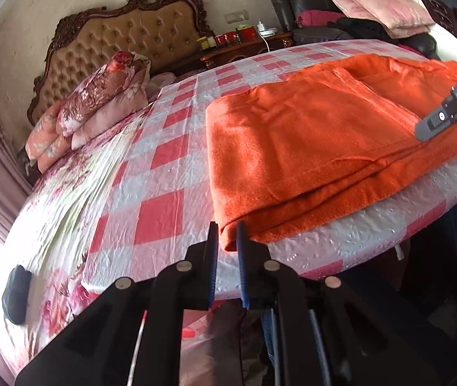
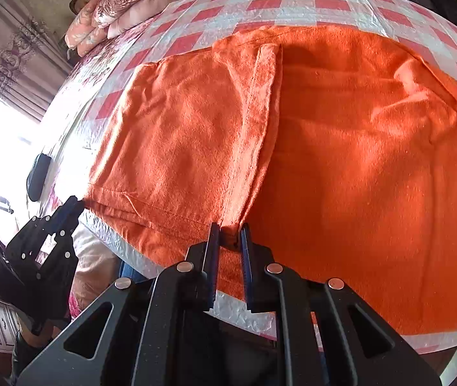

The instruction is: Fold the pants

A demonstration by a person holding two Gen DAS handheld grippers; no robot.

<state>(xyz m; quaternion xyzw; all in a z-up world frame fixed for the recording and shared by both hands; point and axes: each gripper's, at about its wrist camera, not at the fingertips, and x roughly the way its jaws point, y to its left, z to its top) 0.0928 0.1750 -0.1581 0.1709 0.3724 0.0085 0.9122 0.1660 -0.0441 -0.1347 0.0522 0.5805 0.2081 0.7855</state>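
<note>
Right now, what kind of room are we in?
Most likely a home bedroom: a bed with a checked cover and a tufted headboard, stacked floral pillows, and a nightstand holding jars. The orange pants lie on the bed.

1. Orange pants (image 2: 341,160) – fleecy fabric, lying flat on the checked bedspread (image 1: 164,173), near the bed's front edge.
2. Already folded over – stacked layers show along the near hem, w/ a seam running down the middle.
</note>
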